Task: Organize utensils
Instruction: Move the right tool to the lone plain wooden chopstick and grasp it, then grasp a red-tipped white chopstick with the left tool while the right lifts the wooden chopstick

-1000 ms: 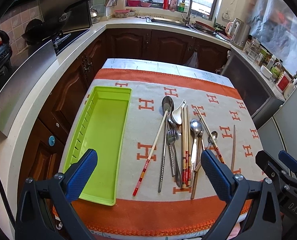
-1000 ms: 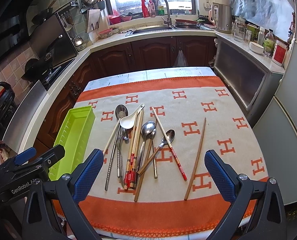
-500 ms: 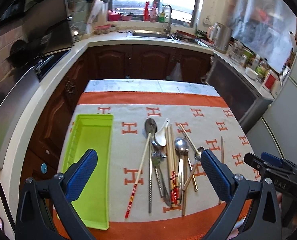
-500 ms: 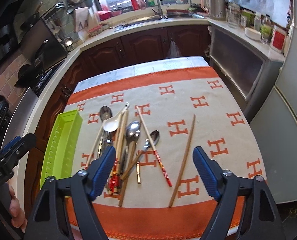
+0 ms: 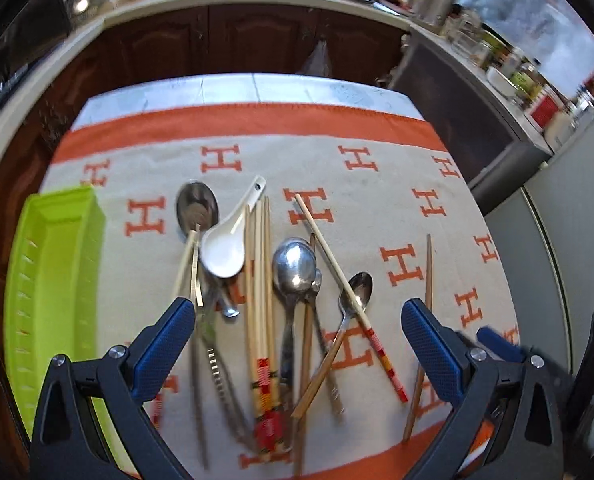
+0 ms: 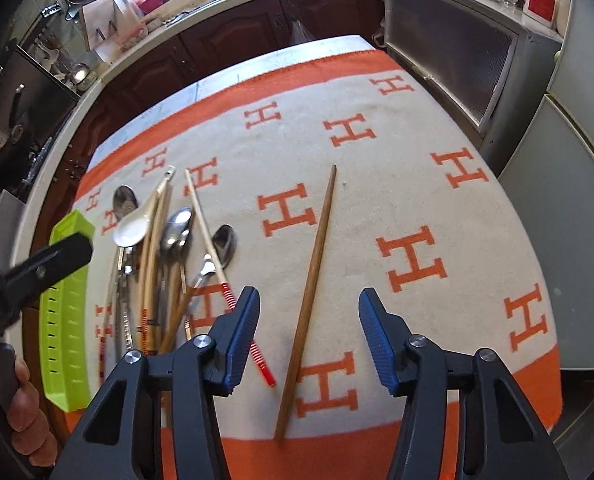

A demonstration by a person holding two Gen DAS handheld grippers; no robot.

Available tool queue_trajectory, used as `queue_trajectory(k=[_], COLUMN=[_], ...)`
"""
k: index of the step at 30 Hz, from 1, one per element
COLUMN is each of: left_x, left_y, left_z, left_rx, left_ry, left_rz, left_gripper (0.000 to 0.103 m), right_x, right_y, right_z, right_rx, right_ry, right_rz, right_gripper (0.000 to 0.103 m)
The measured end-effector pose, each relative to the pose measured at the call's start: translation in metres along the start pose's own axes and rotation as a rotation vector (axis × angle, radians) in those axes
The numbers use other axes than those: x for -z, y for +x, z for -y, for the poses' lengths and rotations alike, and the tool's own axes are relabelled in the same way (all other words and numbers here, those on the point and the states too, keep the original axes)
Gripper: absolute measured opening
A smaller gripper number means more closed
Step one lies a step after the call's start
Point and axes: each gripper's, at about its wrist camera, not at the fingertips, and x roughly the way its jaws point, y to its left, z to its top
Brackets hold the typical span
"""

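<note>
A heap of utensils lies on the cloth: a white ceramic spoon (image 5: 225, 248), steel spoons (image 5: 295, 264), pale chopsticks (image 5: 259, 280) and a red-striped chopstick (image 5: 337, 264). My left gripper (image 5: 297, 312) hovers wide open over this heap and touches nothing. A single brown chopstick (image 6: 317, 248) lies apart to the right. My right gripper (image 6: 309, 300) hangs above its near half; its jaws are closing with the stick between them, and the pads are clear of it. The green tray (image 5: 57, 280) stands at the left with nothing visible inside.
The orange and cream cloth (image 6: 417, 184) covers the table to its edges. Dark cabinets and a counter (image 6: 225, 4) ring the far side, and a grey appliance (image 6: 569, 240) stands at the right. A hand (image 6: 21, 400) holds the left gripper's handle at the tray's near end.
Both grippers have come down and forward toward the table, so the utensils look larger. The right gripper's jaws have narrowed. No utensil has moved.
</note>
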Motion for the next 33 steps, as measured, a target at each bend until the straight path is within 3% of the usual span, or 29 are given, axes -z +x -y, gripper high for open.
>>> queue_trajectory(k=[4, 8, 12, 14, 16, 24, 26, 29, 33], left_x=[-0.003, -0.007, -0.008, -0.009, -0.009, -0.011, -0.013, -0.014, -0.013], left_y=[0.028, 0.04, 0.051, 0.058, 0.067, 0.085, 0.09, 0.096, 0.107], left_z=[0.002, 0.013, 0.024, 0.026, 0.028, 0.026, 0.026, 0.024, 0.026], left_rx=[0.025, -0.014, -0.009, 0.01, 0.035, 0.027, 0.036, 0.037, 0.011], left_ry=[-0.083, -0.058, -0.036, -0.042, -0.062, -0.128, -0.149, -0.173, -0.179], left_rz=[-0.028, -0.023, -0.041, -0.065, -0.109, -0.147, -0.17, -0.191, -0.213], left_gripper=[0.098, 0.093, 0.076, 0.054, 0.045, 0.033, 0.022, 0.016, 0.016], right_x=[0.002, 0.012, 0.02, 0.018, 0.016, 0.017, 0.019, 0.026, 0.027], right_y=[0.033, 0.053, 0.056, 0.057, 0.056, 0.043, 0.042, 0.036, 0.036], right_z=[-0.004, -0.013, -0.022, -0.013, -0.004, 0.016, 0.019, 0.022, 0.027], right_rx=[0.038, 0.077, 0.13, 0.088, 0.049, -0.028, -0.04, -0.056, -0.075], right_ry=[-0.007, -0.034, -0.1, -0.059, -0.018, 0.058, 0.064, 0.077, 0.094], right_rz=[-0.014, -0.036, 0.026, 0.018, 0.0, -0.037, -0.041, -0.047, -0.048], right_gripper=[0.039, 0.034, 0.009, 0.008, 0.007, 0.007, 0.007, 0.007, 0.007])
